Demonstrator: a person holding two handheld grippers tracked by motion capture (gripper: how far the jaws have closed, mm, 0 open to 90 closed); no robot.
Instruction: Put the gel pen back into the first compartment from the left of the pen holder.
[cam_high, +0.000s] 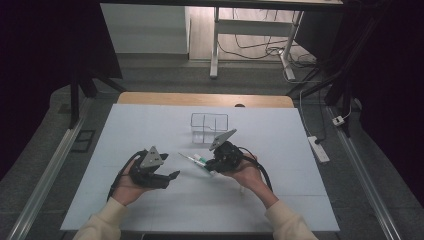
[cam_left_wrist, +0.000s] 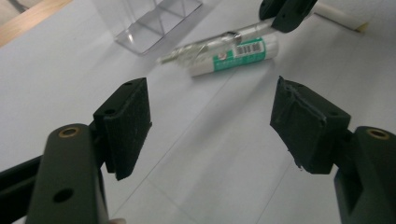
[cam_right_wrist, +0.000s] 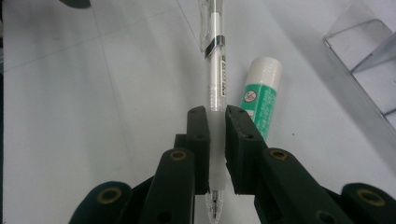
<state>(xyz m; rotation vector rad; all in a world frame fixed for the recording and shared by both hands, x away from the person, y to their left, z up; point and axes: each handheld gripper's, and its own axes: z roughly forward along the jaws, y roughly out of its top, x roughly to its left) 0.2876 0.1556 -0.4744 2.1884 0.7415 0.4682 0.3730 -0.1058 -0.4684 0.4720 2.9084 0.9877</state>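
A clear pen (cam_right_wrist: 215, 70) is gripped near its tip by the closed jaws of the right gripper (cam_right_wrist: 215, 140), its long axis running straight out from them. Just beside the pen, a green-labelled glue stick (cam_right_wrist: 259, 98) lies on the table (cam_high: 280, 200). The left gripper (cam_left_wrist: 210, 126), empty, its jaws spread wide, is aimed toward the pen. Beyond the pen stands a clear organizer (cam_high: 209, 127).

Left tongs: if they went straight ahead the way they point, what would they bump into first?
Probably the glue stick, lying on the table just ahead of the open left tongs, with the clear pen right behind it. Depth is hard to judge, so they might touch the table first.
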